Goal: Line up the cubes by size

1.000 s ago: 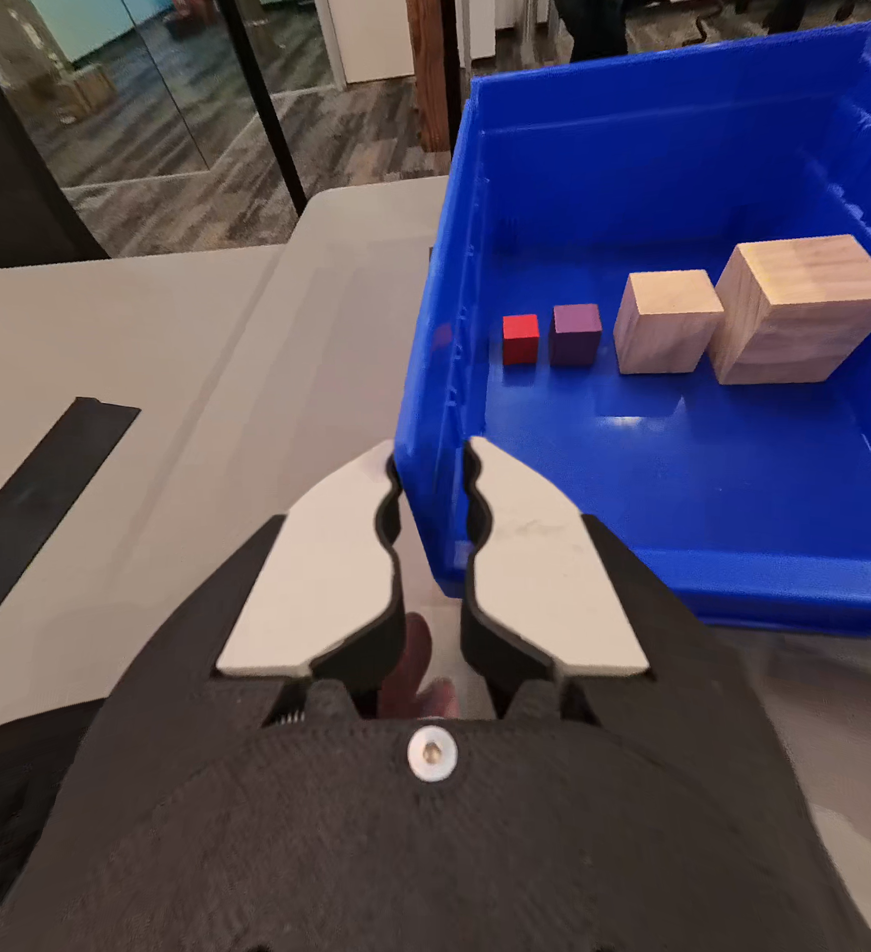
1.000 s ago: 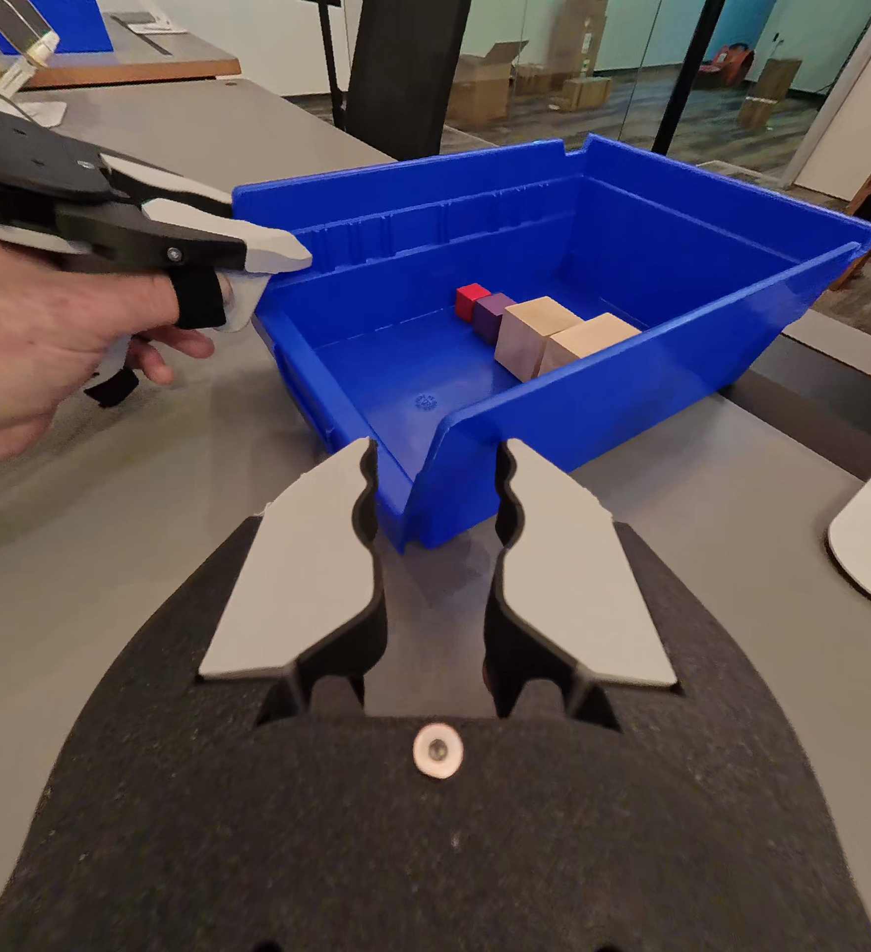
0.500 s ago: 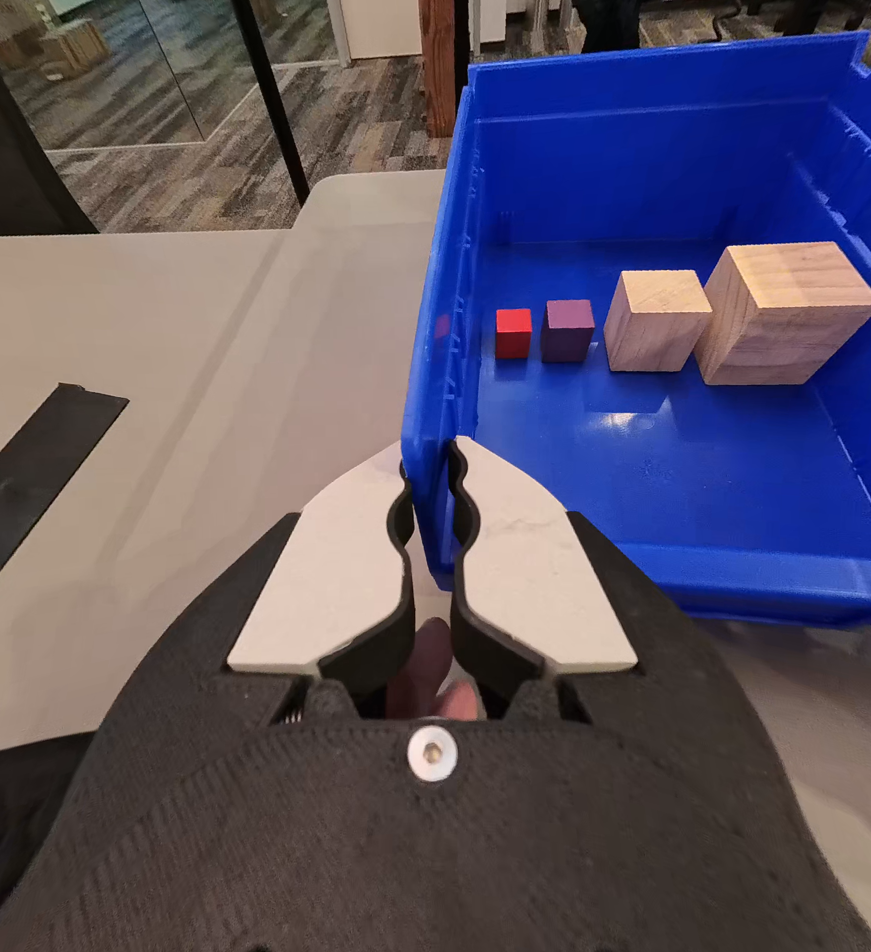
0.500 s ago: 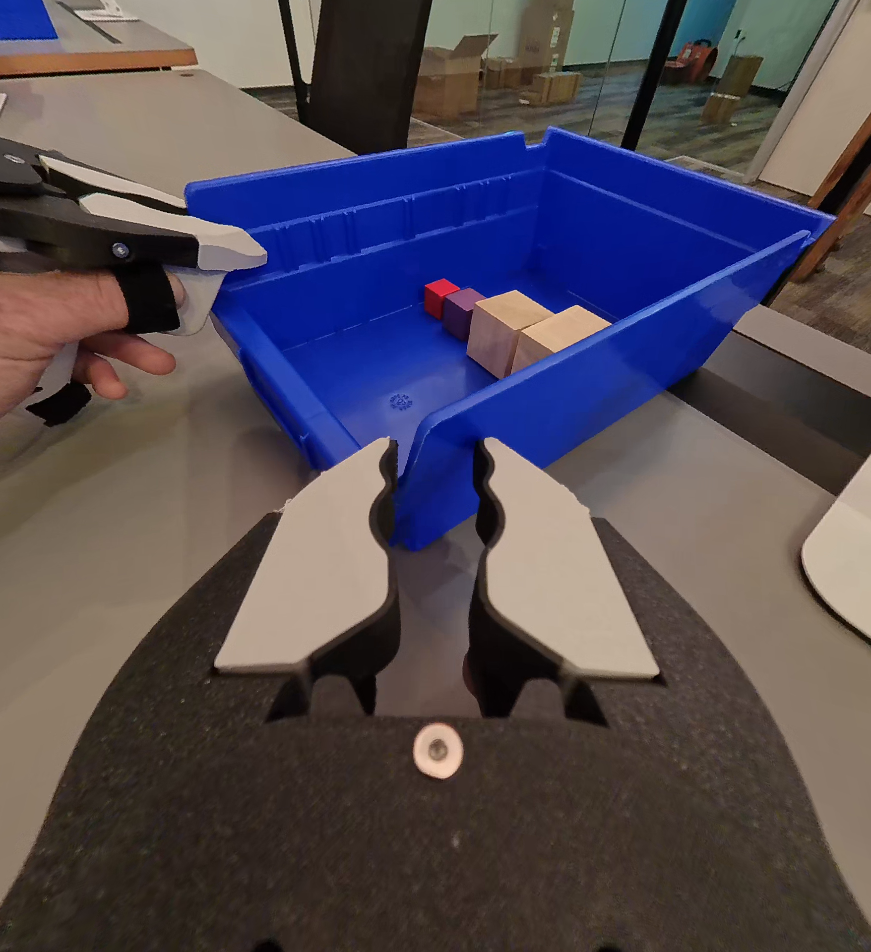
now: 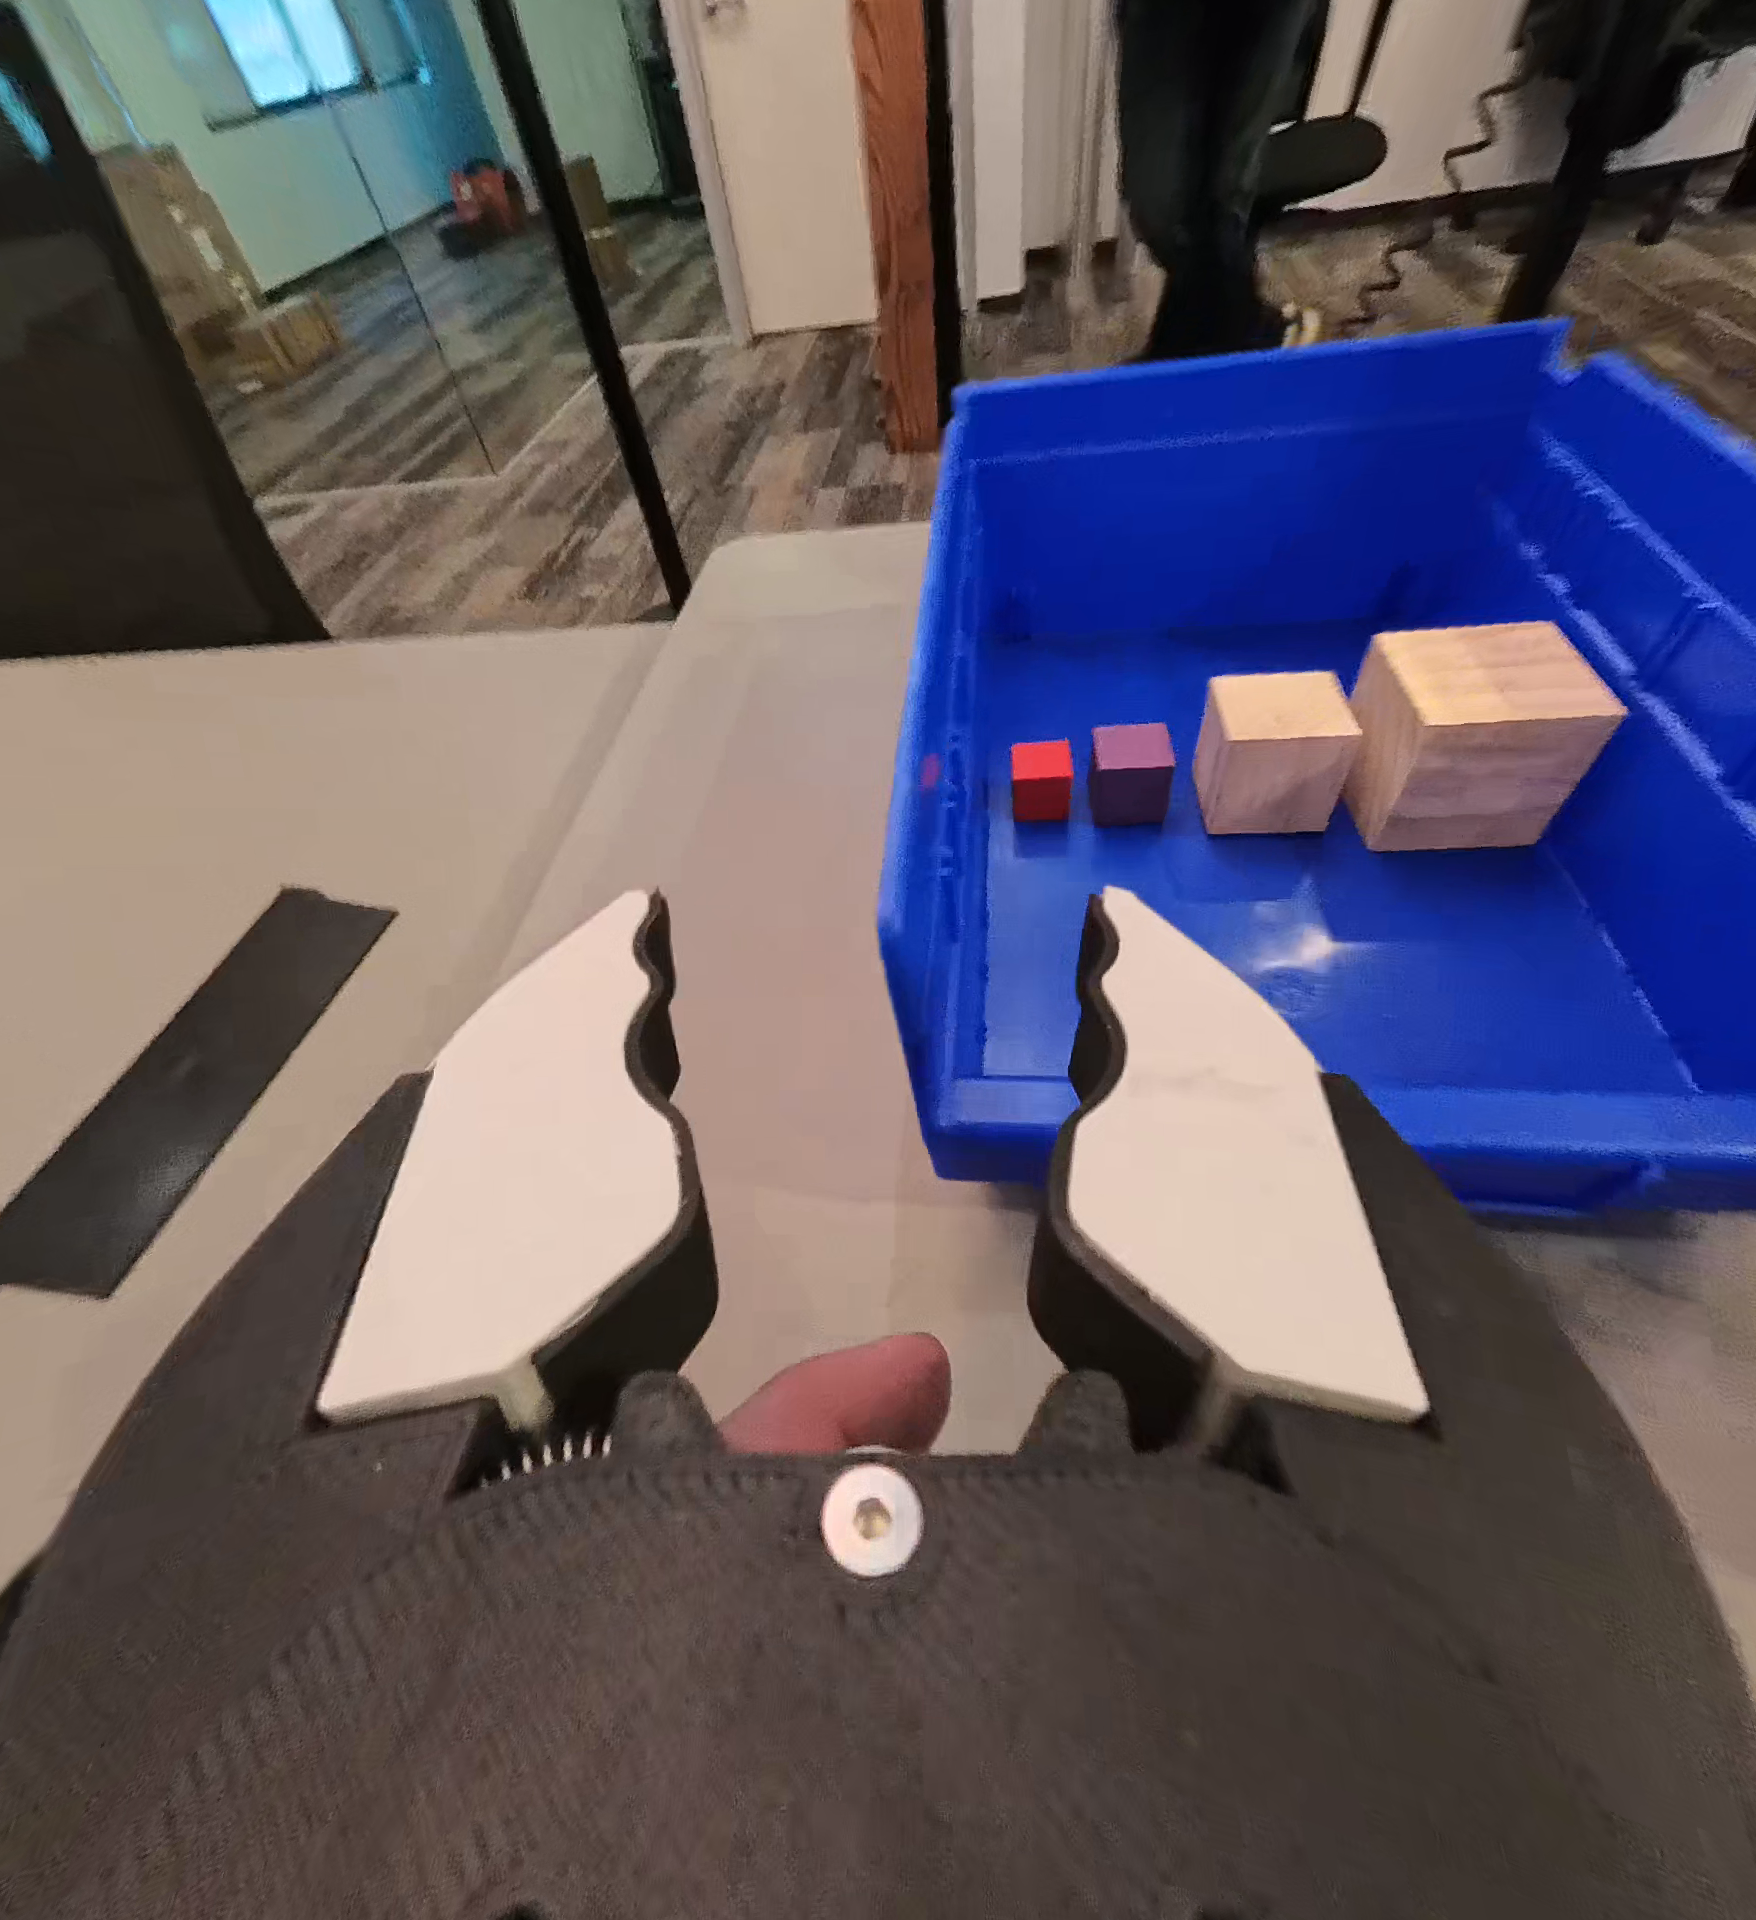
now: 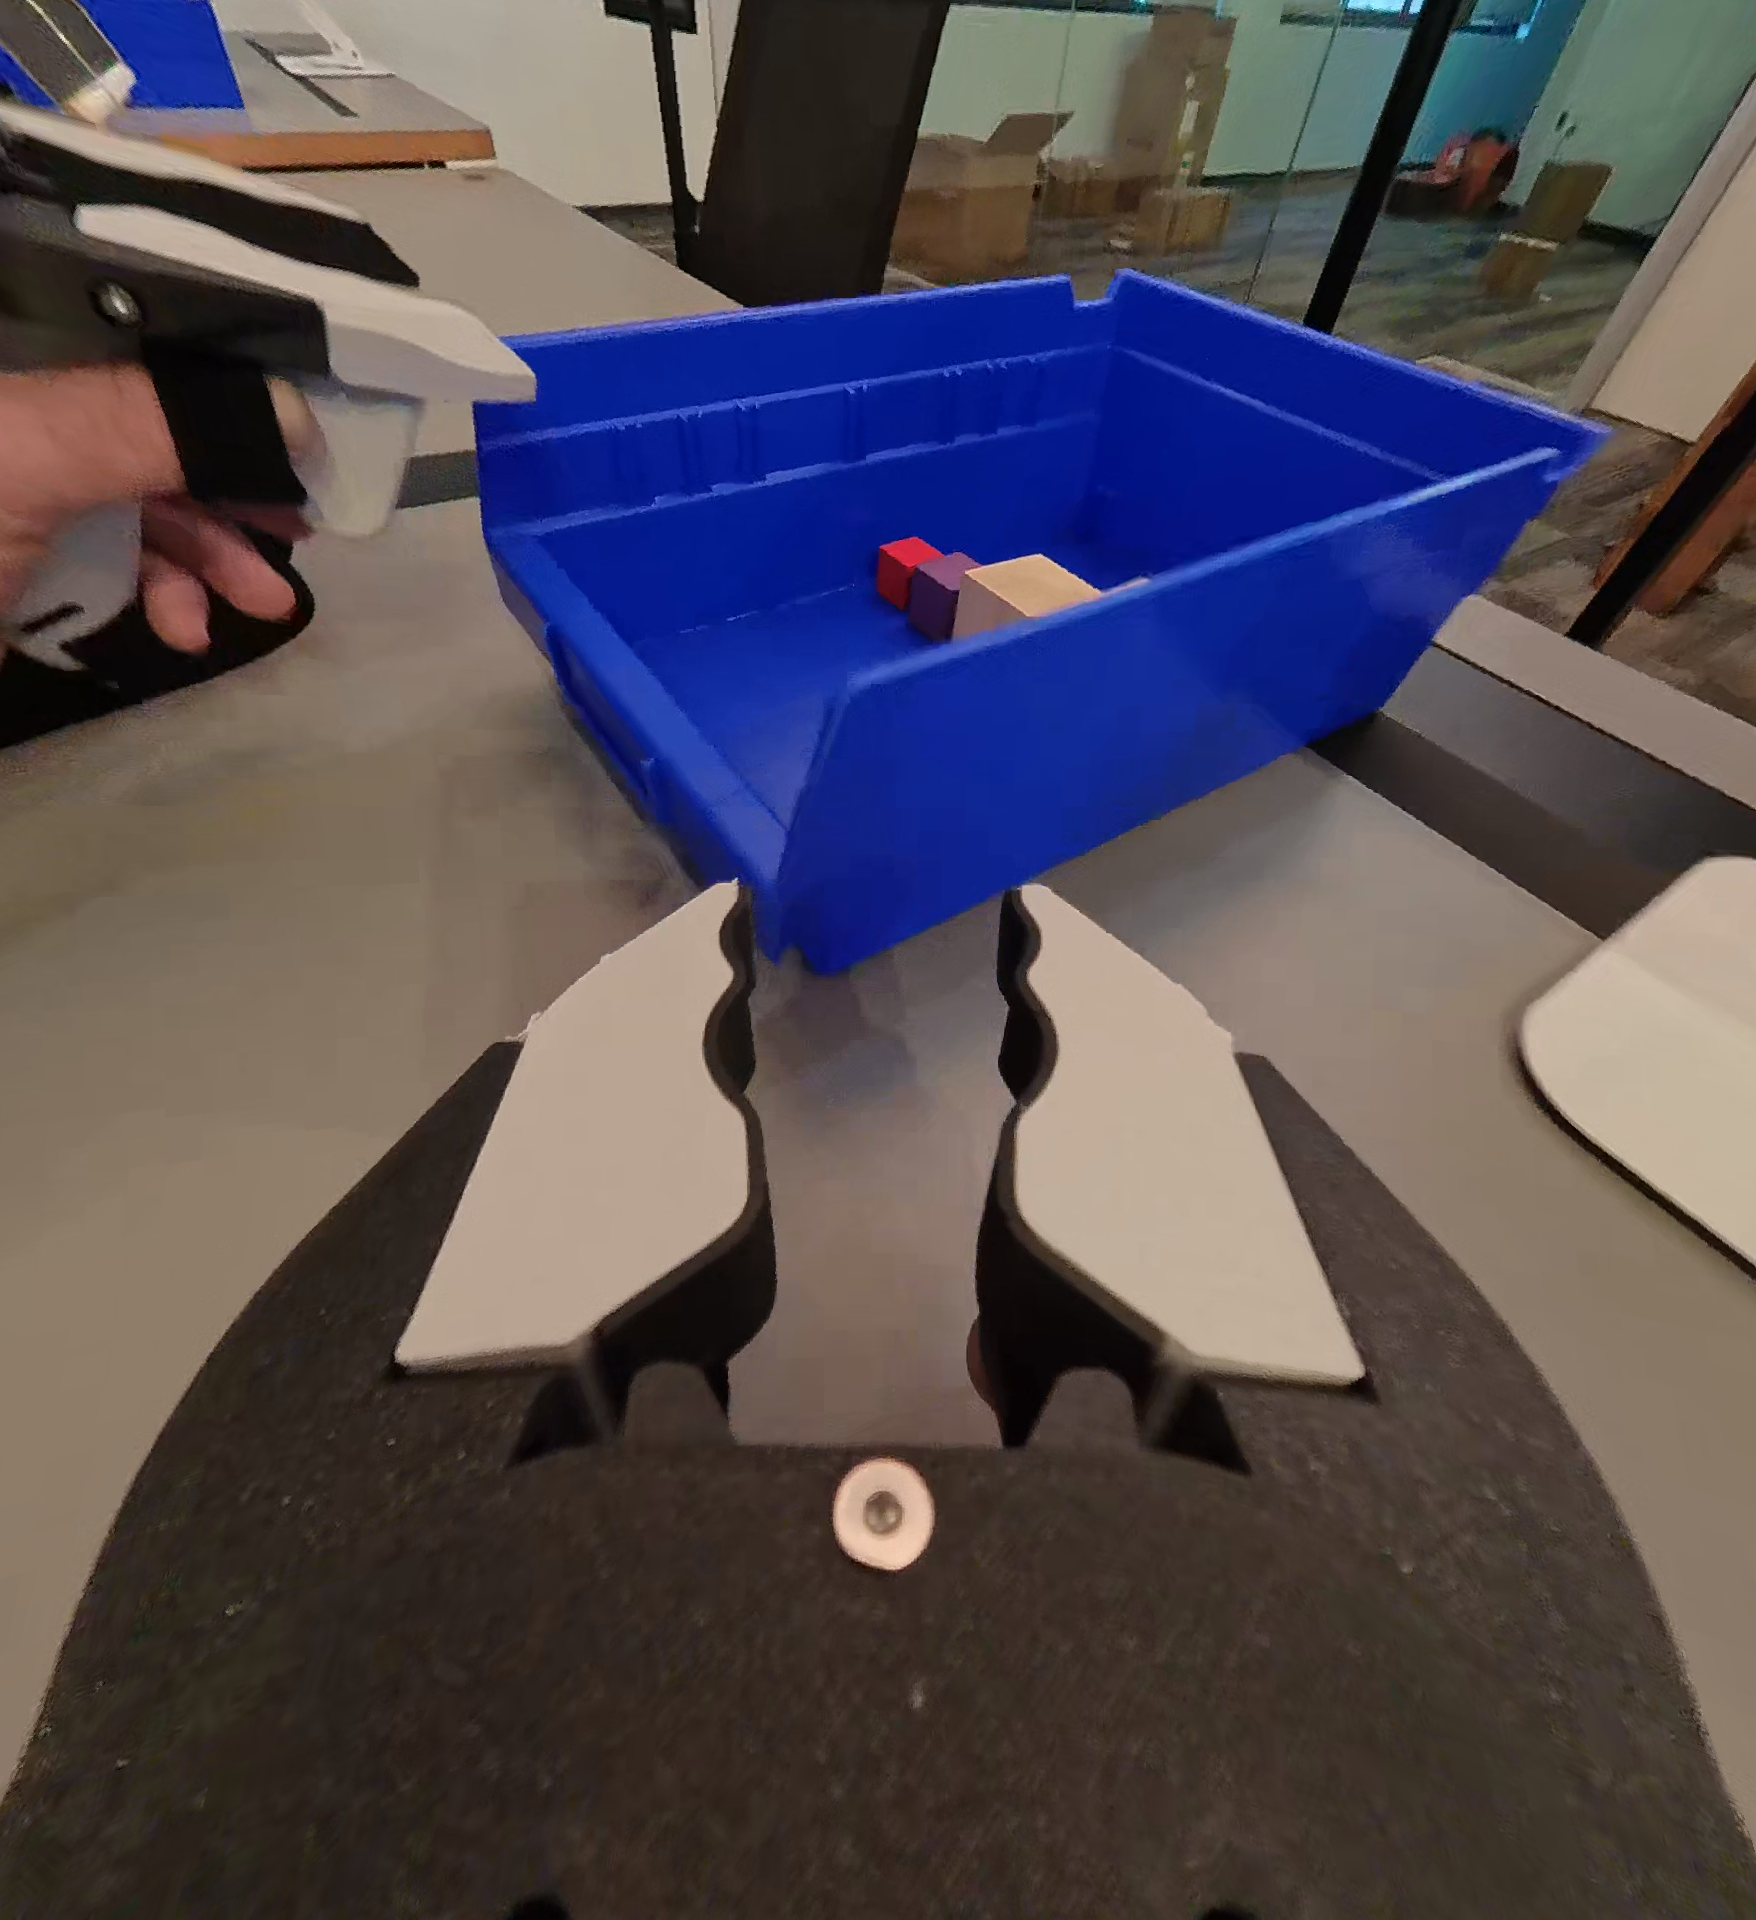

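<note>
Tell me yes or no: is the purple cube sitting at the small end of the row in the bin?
No: the red cube holds that end, with the purple cube next to it in the blue bin.

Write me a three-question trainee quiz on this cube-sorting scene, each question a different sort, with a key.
1. True or false: the small red cube lies inside the blue plastic bin.
2. Which cube sits between the small red cube and the medium pale wooden cube? A) small purple cube B) large pale wooden cube C) none
3. Fill in: the left hand-held gripper holds ____.

Key: 1 true; 2 A; 3 nothing, since its fingers stand wide apart over the grey table.
</note>
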`<state>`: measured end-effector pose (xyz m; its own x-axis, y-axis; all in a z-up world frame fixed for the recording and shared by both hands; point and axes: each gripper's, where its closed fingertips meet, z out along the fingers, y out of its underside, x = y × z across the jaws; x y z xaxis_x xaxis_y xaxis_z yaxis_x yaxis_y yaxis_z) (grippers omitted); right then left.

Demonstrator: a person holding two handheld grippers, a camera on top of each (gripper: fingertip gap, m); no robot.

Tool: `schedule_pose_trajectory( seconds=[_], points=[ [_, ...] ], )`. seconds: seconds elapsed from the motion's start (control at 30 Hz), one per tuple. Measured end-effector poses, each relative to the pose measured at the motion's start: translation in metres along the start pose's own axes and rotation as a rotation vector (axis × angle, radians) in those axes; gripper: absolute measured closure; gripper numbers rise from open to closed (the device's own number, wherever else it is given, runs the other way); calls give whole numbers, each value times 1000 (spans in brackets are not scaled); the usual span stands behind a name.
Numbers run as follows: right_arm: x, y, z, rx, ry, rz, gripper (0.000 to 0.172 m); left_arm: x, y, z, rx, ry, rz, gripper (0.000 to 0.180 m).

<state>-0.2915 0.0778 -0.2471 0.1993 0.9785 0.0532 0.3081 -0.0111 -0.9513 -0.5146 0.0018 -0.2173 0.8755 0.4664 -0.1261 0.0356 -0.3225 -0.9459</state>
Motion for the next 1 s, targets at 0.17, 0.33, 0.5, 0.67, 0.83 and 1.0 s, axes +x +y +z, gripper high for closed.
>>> schedule_pose_trajectory(
  seconds=[0.17,0.33,0.5,0.67,0.83,1.0],
  points=[
    [24,22,-60,-2,25,-12,124,37,-17,-36,47,120,124,109],
    [68,43,-112,-26,118,-67,122,120,-14,-58,57,300,181,111],
    [117,53,-155,11,231,-61,123,228,-9,-63,59,505,178,106],
    [157,61,-175,2,349,-106,123,335,-4,-51,71,648,213,103],
    [172,63,-181,6,405,-108,125,387,-3,-21,16,669,193,98],
    [175,66,-181,-12,415,-132,126,396,-12,-14,58,667,197,100]
  ],
)
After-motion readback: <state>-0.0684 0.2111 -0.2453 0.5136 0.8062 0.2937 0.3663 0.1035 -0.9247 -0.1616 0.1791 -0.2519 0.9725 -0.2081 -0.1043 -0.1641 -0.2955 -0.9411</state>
